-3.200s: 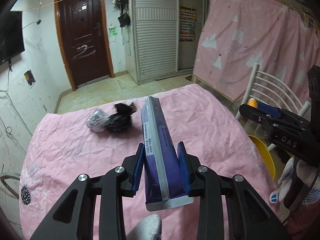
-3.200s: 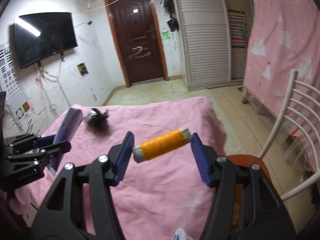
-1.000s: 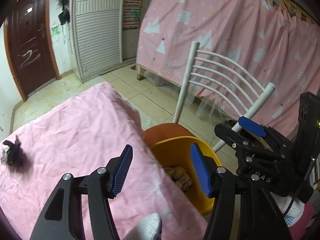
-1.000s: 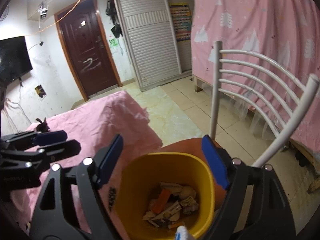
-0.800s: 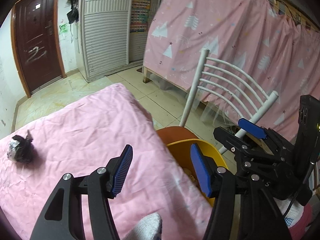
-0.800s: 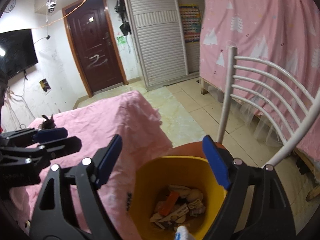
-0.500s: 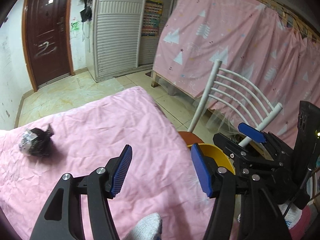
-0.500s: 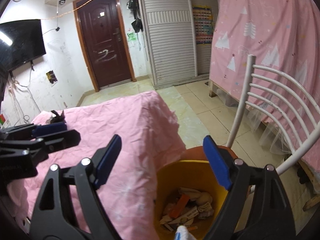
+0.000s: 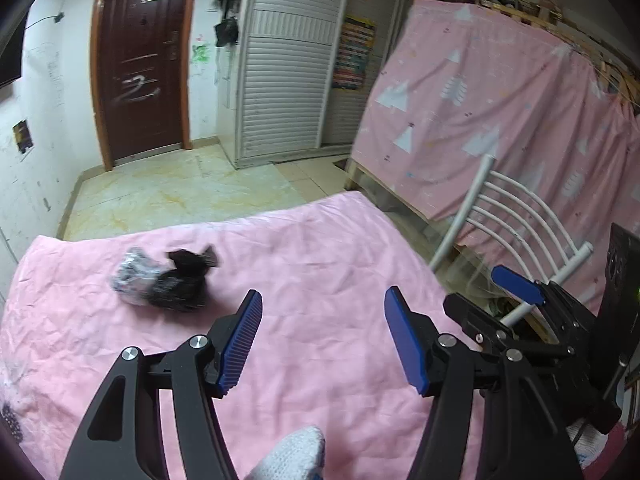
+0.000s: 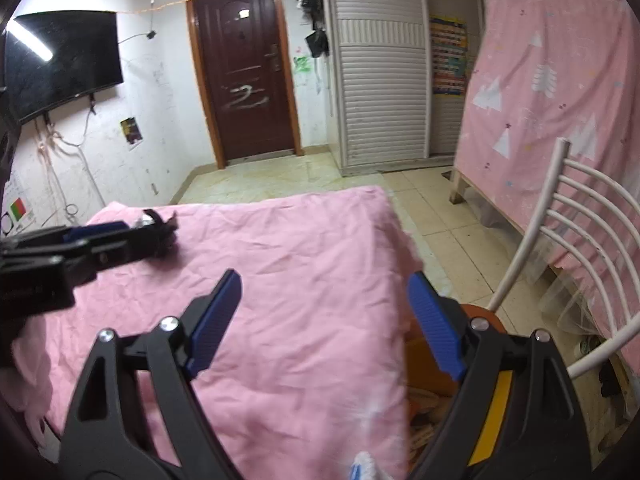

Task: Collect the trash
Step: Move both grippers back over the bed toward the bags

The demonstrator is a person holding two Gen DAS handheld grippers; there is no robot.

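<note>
Both grippers have swung away from the yellow bin (image 10: 486, 420), jaws wide and empty: left gripper (image 9: 322, 340) and right gripper (image 10: 324, 320) face the crumpled wrapper (image 9: 164, 282) near the pink table's (image 9: 320, 248) far left corner, likely the next pickup.

A pale scrawl like a "2" marks the dark door (image 9: 141, 60); print on the wall poster (image 9: 353, 53) is too small to read

pink cloth (image 9: 320, 272), black-and-silver wrapper (image 9: 160, 282), brown door (image 9: 140, 60)
</note>
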